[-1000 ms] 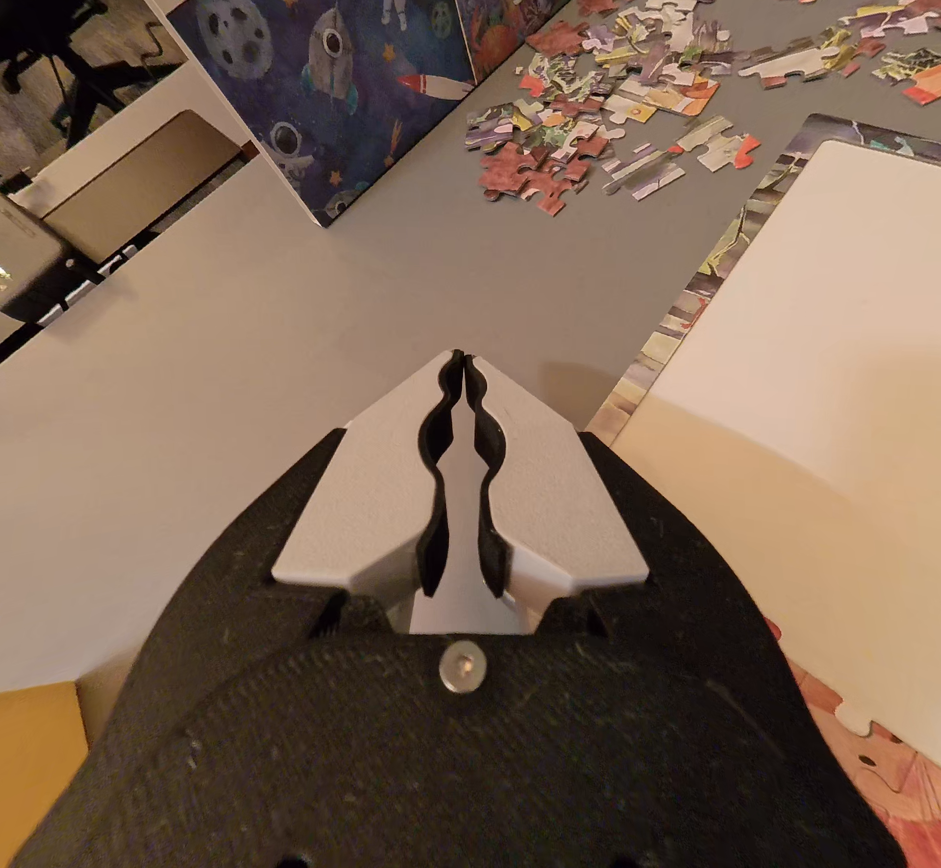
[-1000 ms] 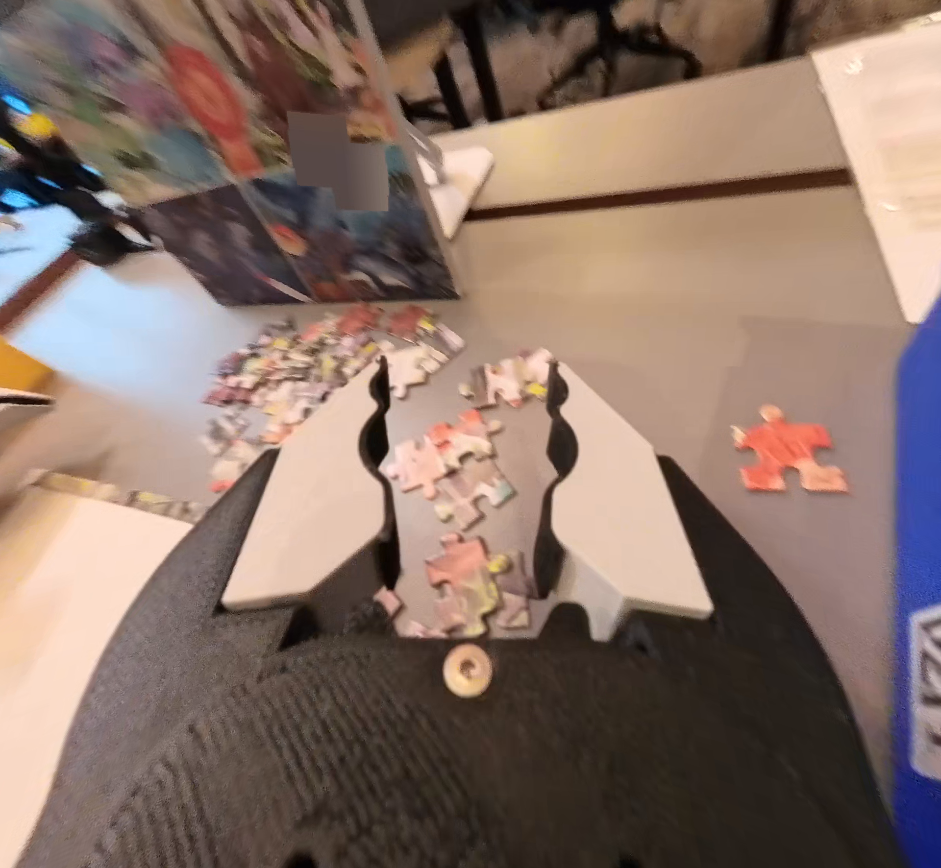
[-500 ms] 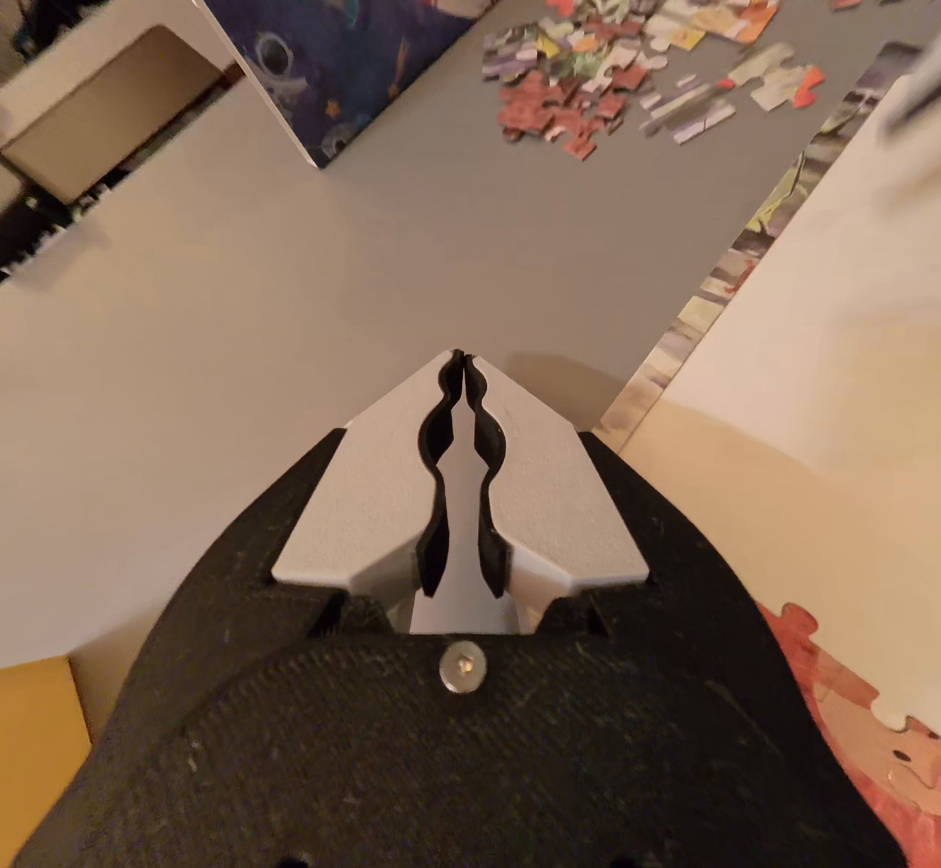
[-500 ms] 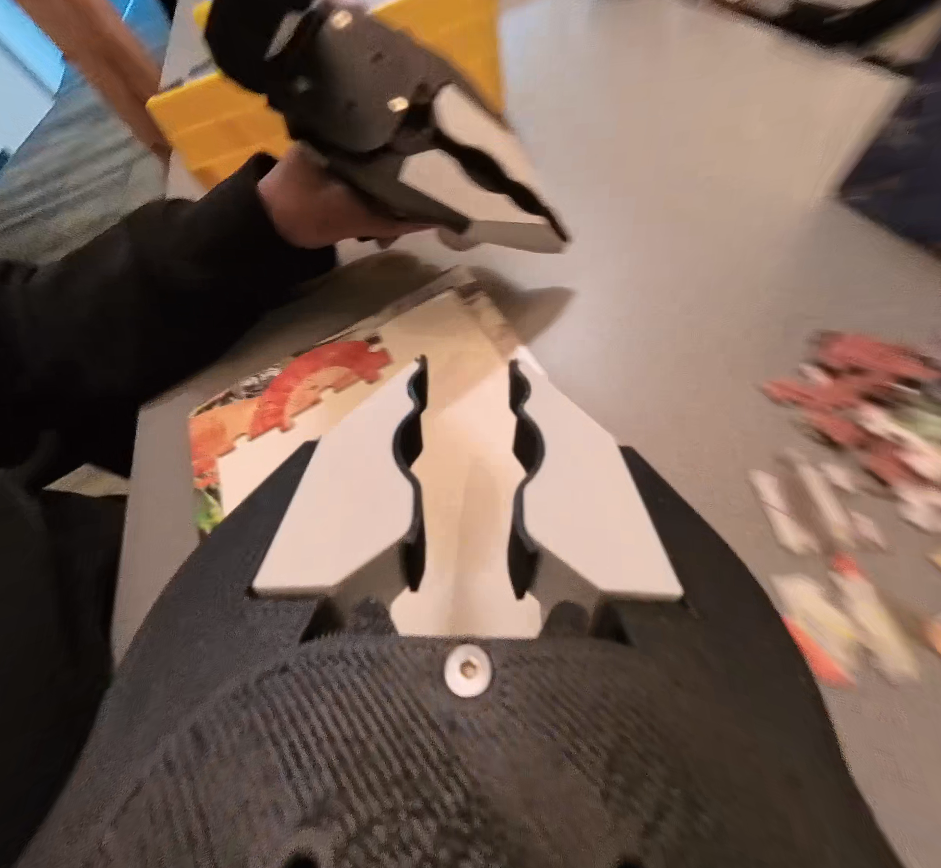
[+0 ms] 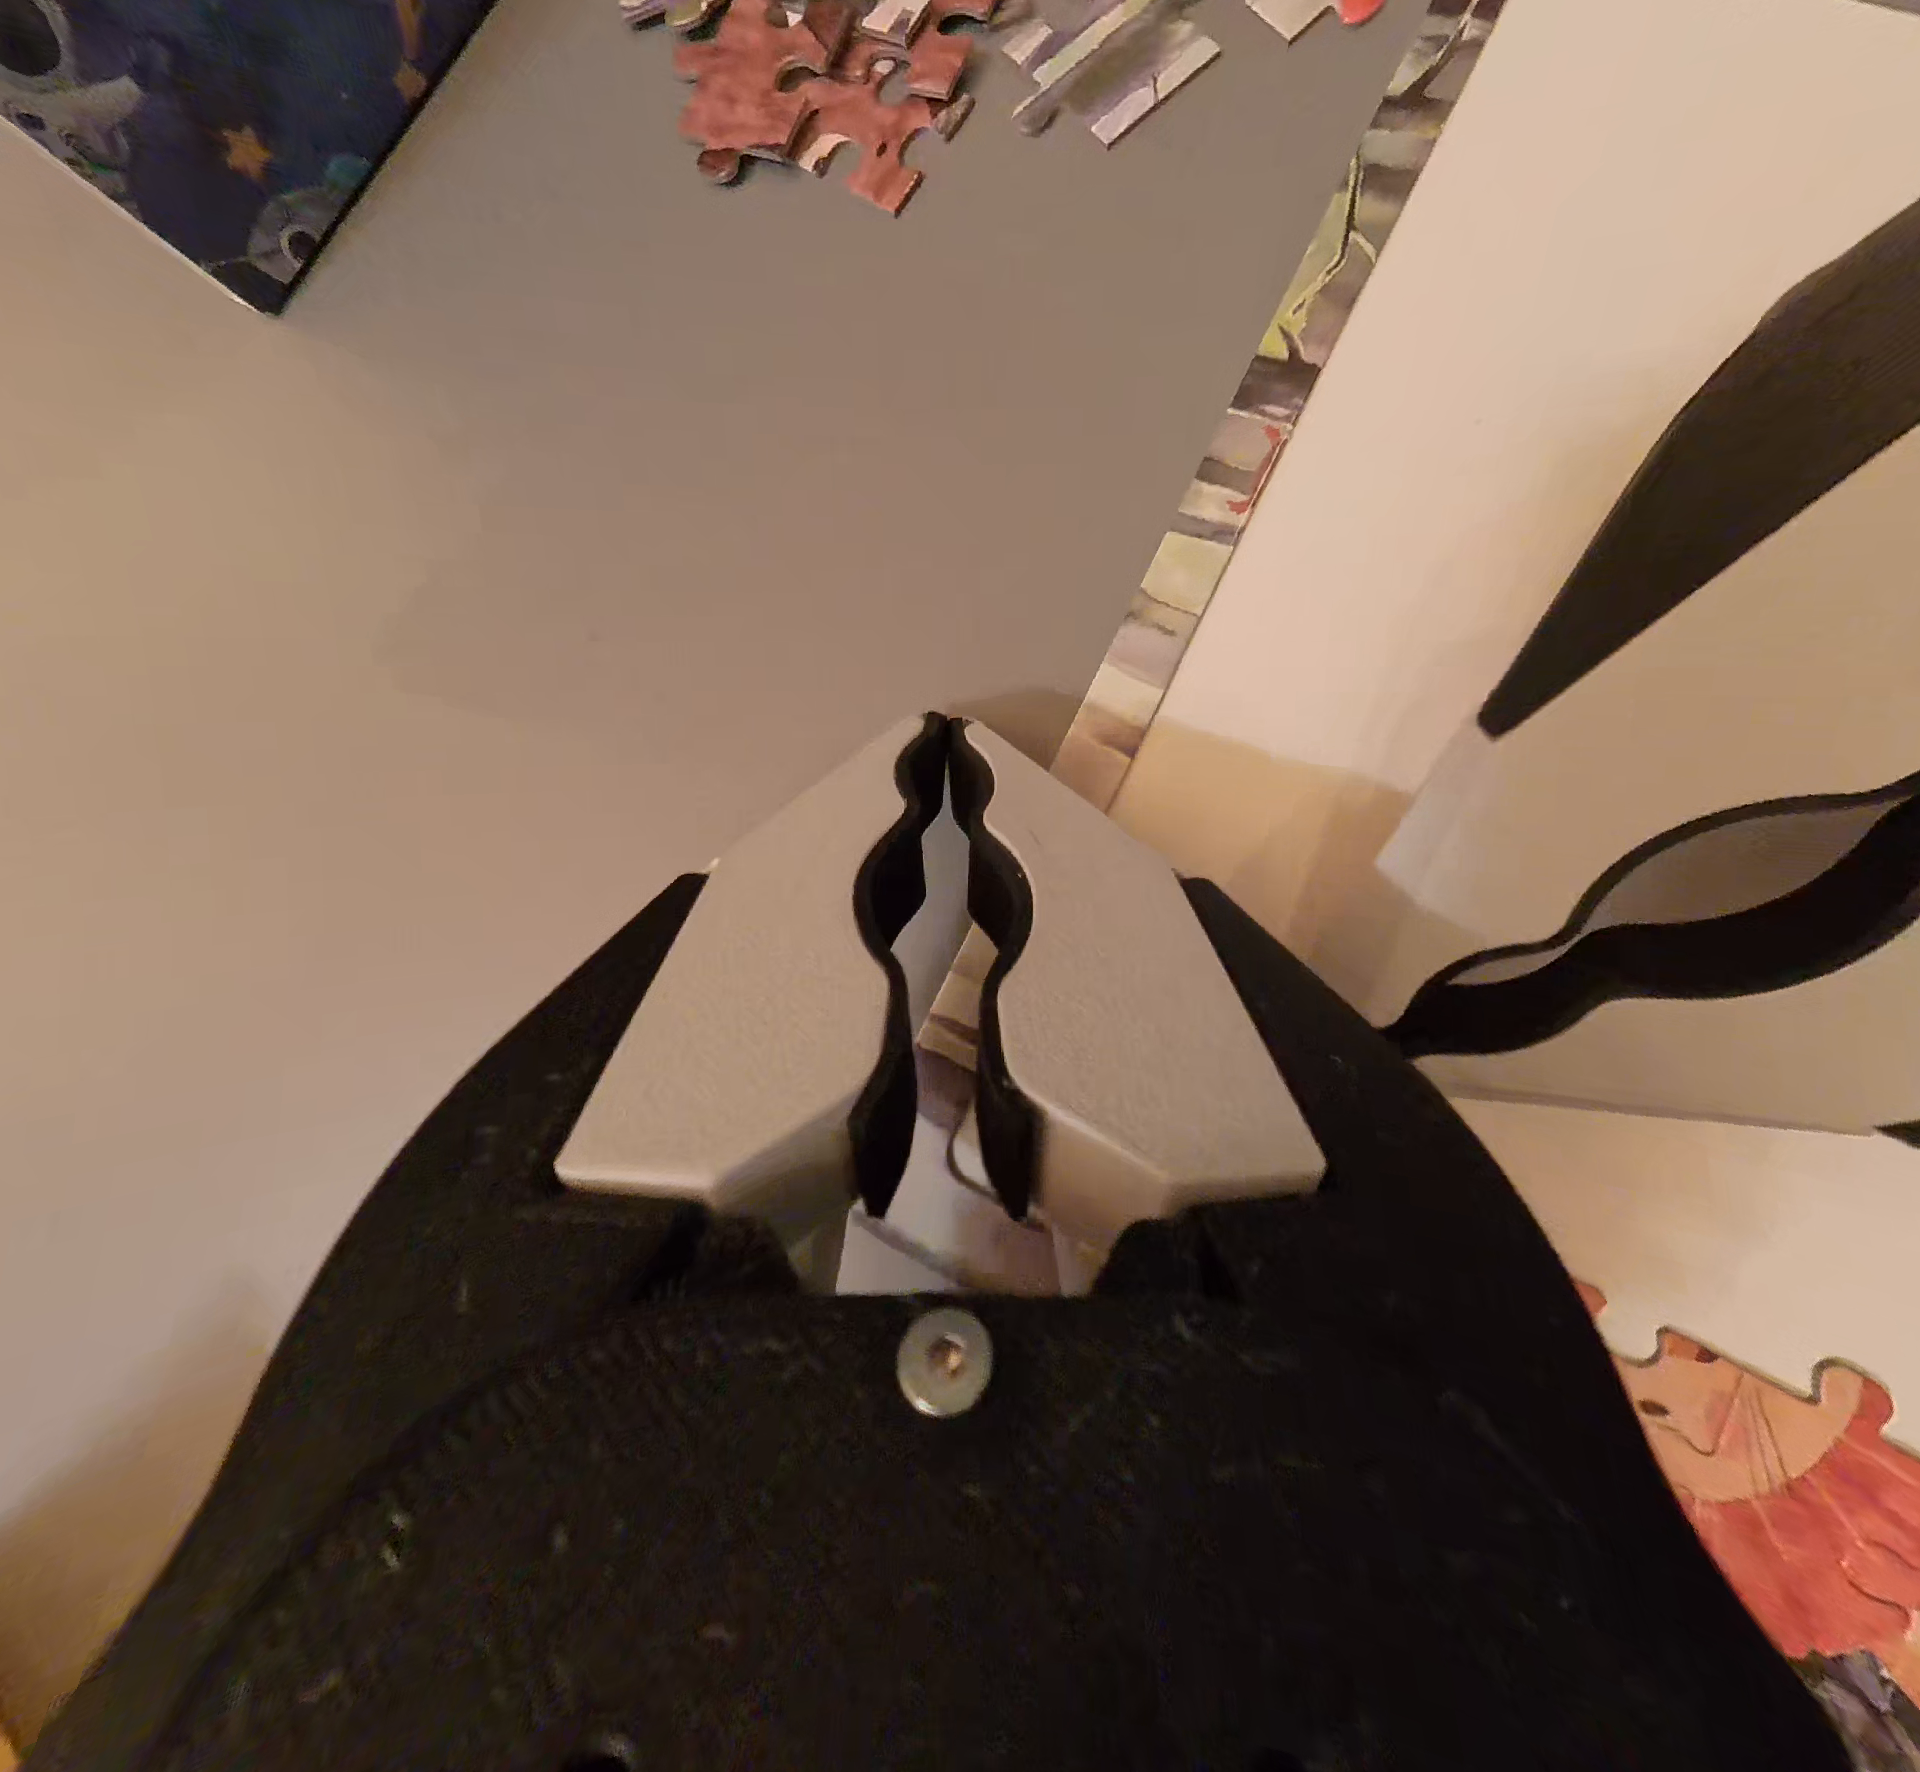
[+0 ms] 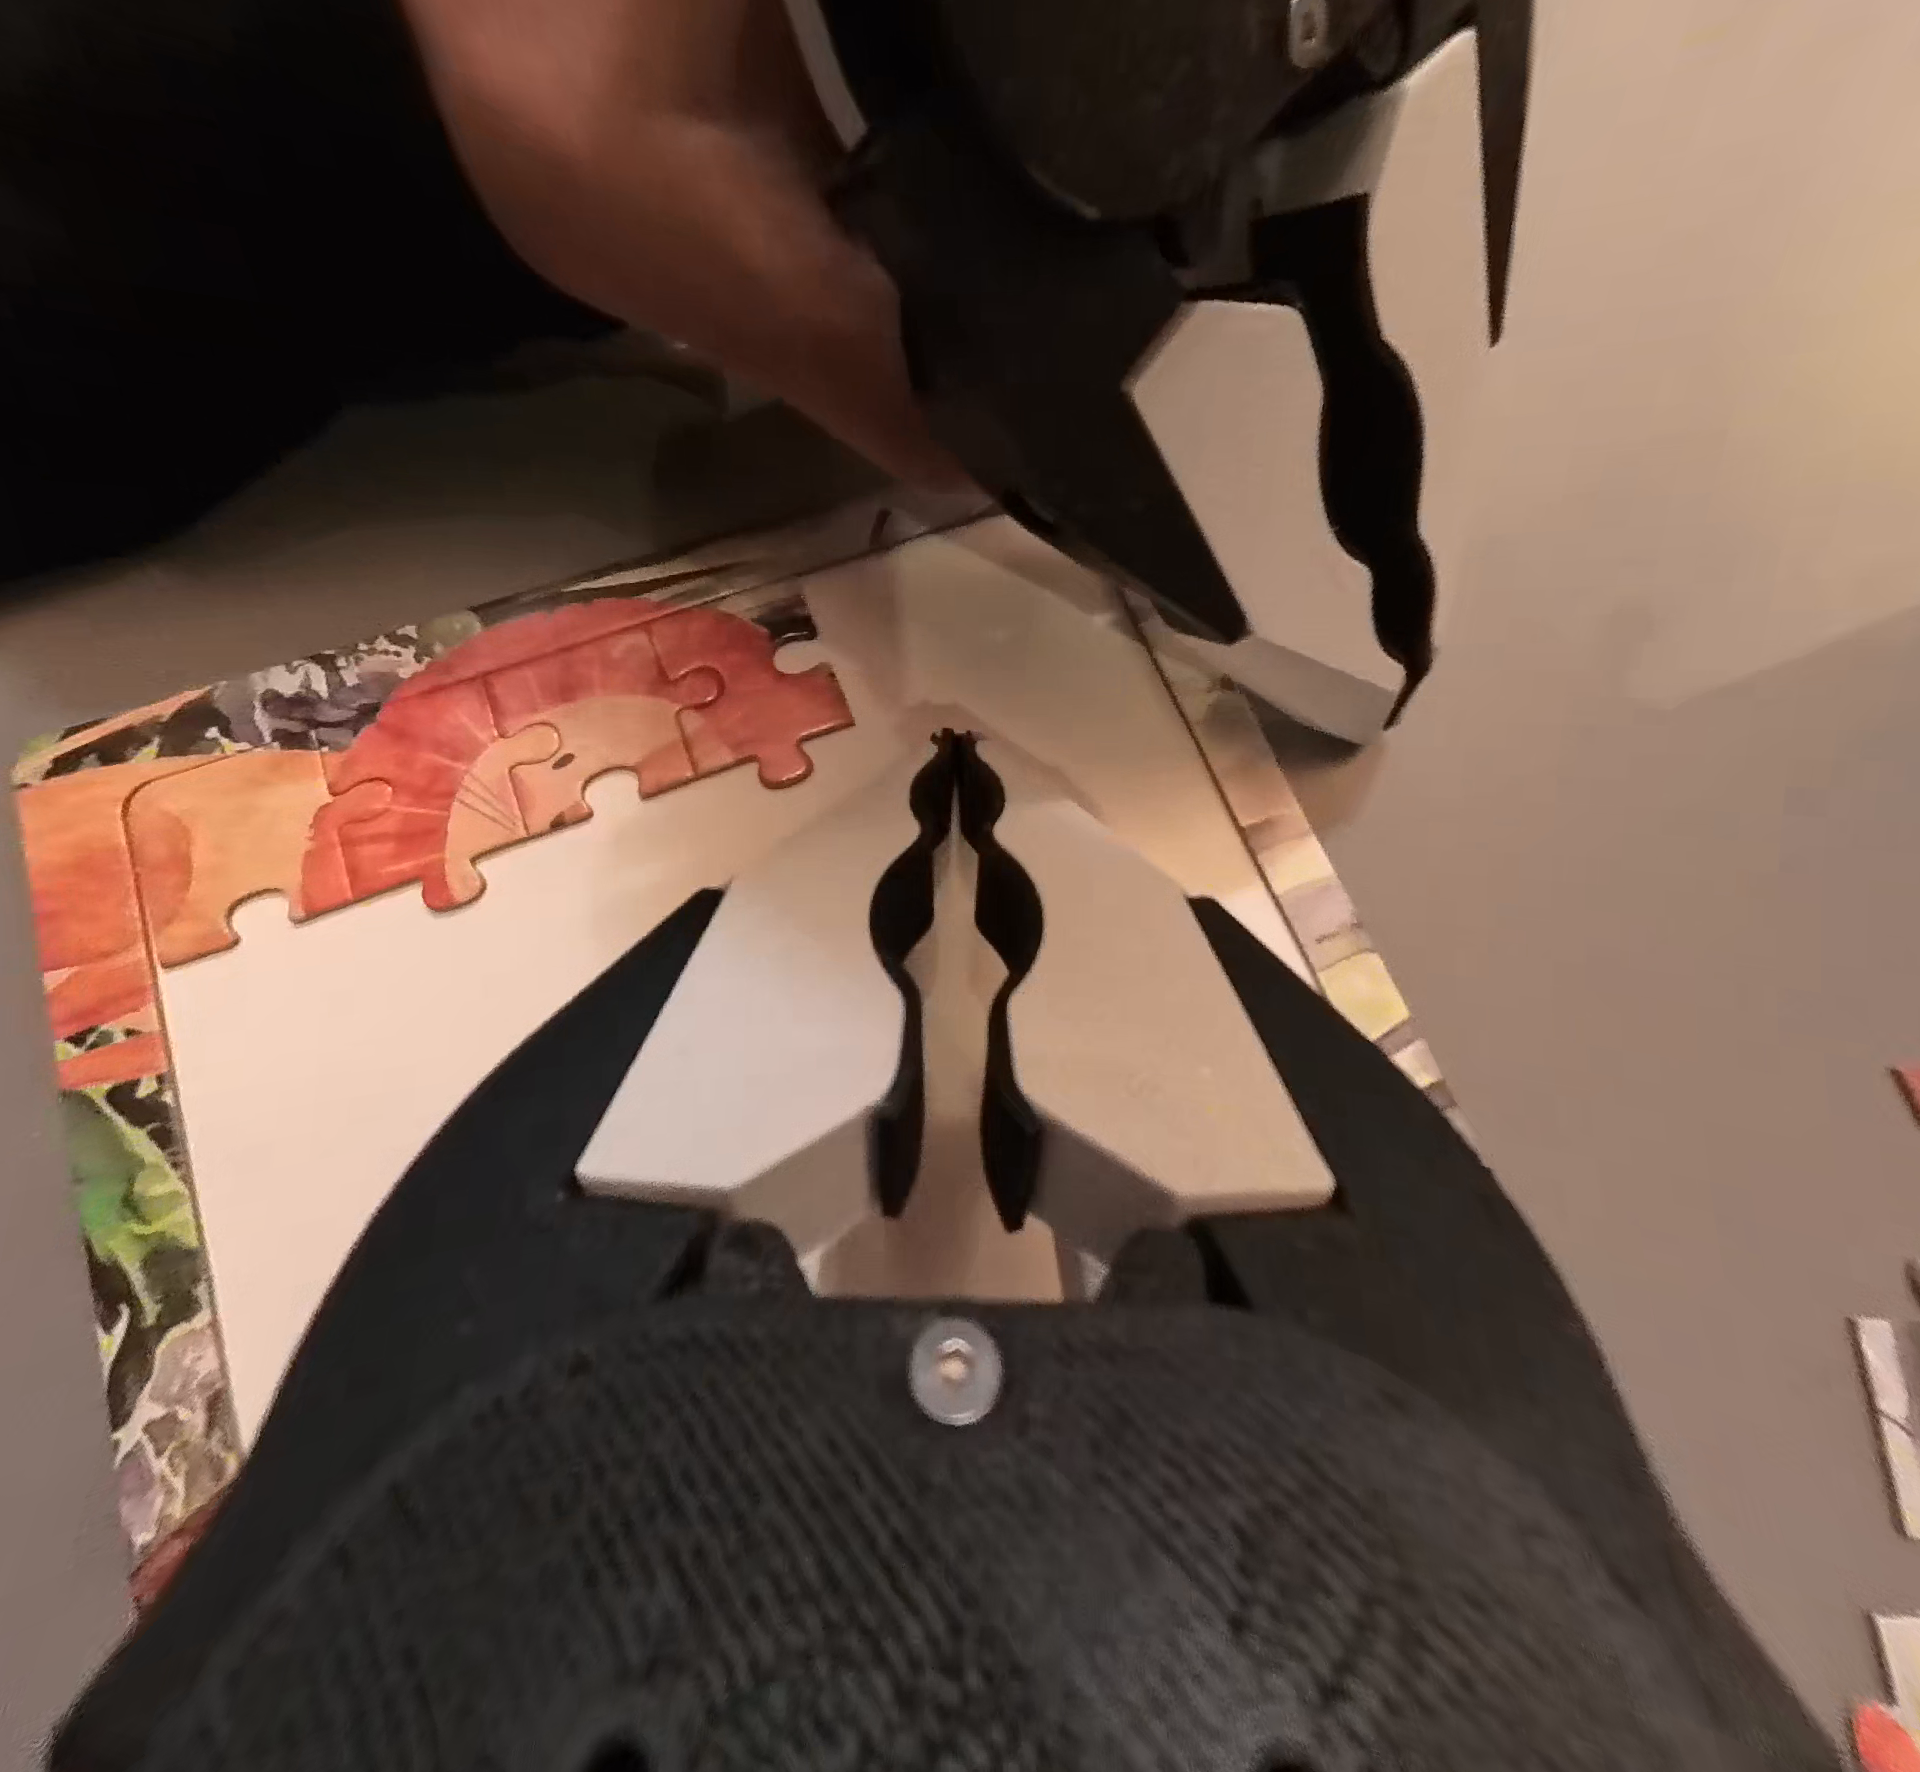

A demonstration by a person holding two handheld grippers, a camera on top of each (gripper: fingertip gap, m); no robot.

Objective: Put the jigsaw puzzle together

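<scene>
On the left of the bench [image 5: 520, 579], the left gripper [image 5: 945, 720] has its fingers clenched on nothing, beside the puzzle board [image 6: 416, 1047]. A few orange pieces [image 6: 582, 746] already sit in its corner. The right gripper [image 6: 958, 737], also clenched and empty, hovers over the bare board. Next, I think, one gripper must fetch a loose piece [image 5: 800, 91].
</scene>
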